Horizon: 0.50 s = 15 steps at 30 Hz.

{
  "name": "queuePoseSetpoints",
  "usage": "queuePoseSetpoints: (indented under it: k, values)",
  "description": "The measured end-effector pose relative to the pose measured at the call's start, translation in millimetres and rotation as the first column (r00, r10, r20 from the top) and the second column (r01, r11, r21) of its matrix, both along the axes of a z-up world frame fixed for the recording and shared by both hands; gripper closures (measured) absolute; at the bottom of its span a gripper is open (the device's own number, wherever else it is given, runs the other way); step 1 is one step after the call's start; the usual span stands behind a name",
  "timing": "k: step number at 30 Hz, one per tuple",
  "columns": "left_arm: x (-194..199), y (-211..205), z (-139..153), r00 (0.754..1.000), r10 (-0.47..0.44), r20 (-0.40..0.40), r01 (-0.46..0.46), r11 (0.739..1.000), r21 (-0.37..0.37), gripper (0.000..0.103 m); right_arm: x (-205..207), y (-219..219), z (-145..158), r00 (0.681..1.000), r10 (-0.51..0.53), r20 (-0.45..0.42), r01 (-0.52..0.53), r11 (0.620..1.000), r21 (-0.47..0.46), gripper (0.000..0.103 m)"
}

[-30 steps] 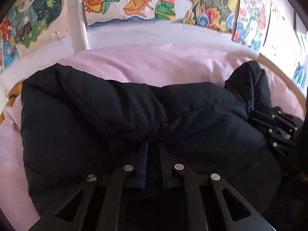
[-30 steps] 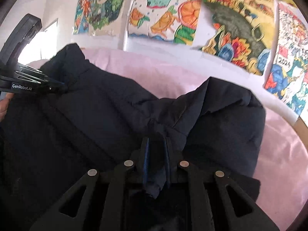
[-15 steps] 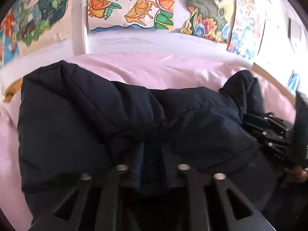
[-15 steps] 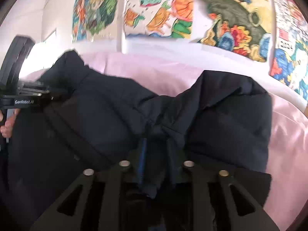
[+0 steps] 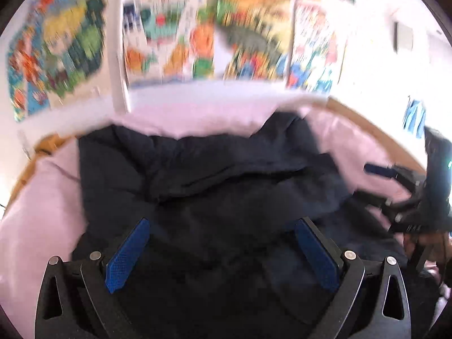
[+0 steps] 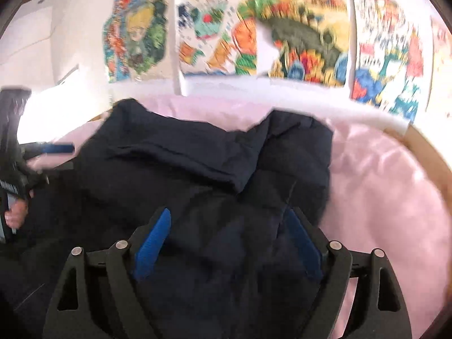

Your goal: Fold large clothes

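A dark navy puffer jacket (image 5: 214,180) lies bunched on a pink sheet (image 5: 39,203); it also shows in the right wrist view (image 6: 197,175). My left gripper (image 5: 223,226) is open, its blue pads wide apart above the jacket's near edge, holding nothing. My right gripper (image 6: 228,220) is open too, with the jacket's cloth lying loose between its pads. The right gripper also shows at the right edge of the left wrist view (image 5: 375,180), and the left gripper at the left edge of the right wrist view (image 6: 62,155).
The pink sheet (image 6: 381,197) covers a surface with a wooden rim (image 5: 367,127). A white wall with several bright posters (image 6: 296,42) stands right behind it. Both now frames are motion-blurred.
Both grippers were shut on folds of the jacket; both have opened and let go. The jacket has dropped onto the sheet, and the cameras have drawn back and tilted up.
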<state>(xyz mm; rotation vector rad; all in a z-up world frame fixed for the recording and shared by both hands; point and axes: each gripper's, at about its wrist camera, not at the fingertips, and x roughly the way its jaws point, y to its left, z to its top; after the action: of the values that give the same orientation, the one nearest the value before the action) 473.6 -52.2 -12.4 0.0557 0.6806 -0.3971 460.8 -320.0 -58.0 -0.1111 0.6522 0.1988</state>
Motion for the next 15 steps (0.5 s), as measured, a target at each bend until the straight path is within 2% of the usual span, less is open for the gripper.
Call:
queuePoseSetpoints:
  k: [4,7,8,11,15]
  values:
    - [-77,10,64,1.000,-0.001,-0.018,-0.001,0.996,-0.086,0.000,-64,11,64,1.000,0.004,-0.027,-0.004,1.000,0.021,0.021]
    - [-131,17,101,1.000,0.019,-0.018,-0.020,0.997,-0.077,0.000,-123,20,126,1.000,0.012,-0.025,-0.011,0.998,0.056,0.004]
    - [-145,19,108,0.999,0.035,-0.024,-0.037,0.997,-0.071,0.000,-148,24,149,1.000,0.013,-0.003,-0.013,0.999,0.053,0.002]
    - [-192,28,123,0.995,0.068,-0.069,-0.071,0.997,-0.032,0.000,-202,28,185,1.000,0.002,0.003,-0.002,0.999,0.053,0.002]
    - [-250,41,133,0.995,0.102,-0.010,-0.103,0.994,-0.028,0.000,-264,25,205,0.997,-0.001,0.073,-0.007,0.993,0.114,0.002]
